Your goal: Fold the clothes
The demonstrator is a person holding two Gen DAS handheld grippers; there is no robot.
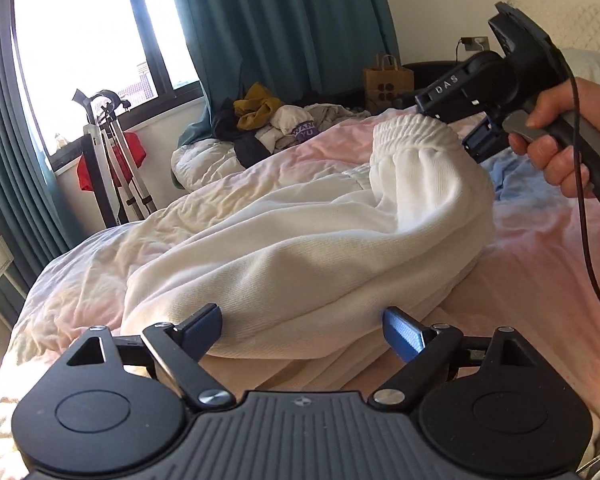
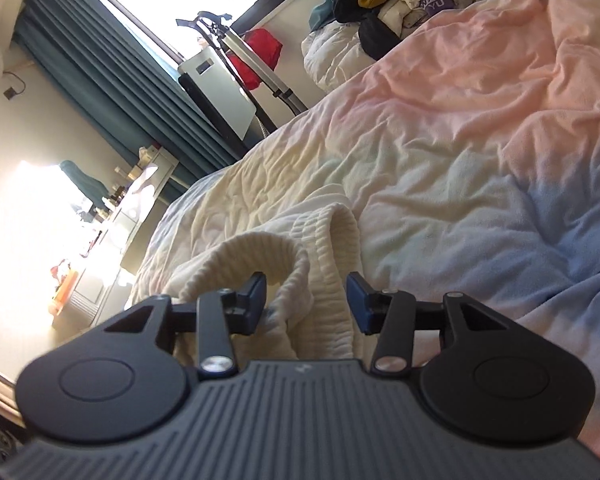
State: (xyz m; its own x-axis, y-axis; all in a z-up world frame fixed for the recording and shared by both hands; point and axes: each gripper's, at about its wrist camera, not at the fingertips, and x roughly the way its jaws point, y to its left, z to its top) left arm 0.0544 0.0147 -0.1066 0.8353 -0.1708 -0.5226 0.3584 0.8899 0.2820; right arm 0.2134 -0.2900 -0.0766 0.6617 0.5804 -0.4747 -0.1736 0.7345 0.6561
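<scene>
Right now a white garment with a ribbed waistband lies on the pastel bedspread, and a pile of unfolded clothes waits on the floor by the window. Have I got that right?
Almost. The pile of unfolded clothes is not on the floor: it sits on the far end of the bed, as the left wrist view shows. The white garment with its ribbed waistband does lie on the pastel bedspread.

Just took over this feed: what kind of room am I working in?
Most likely a bedroom: a bed with a rumpled pastel pink-and-blue duvet, long teal window curtains, and a heap of unfolded clothes at the bed's far end.
</scene>
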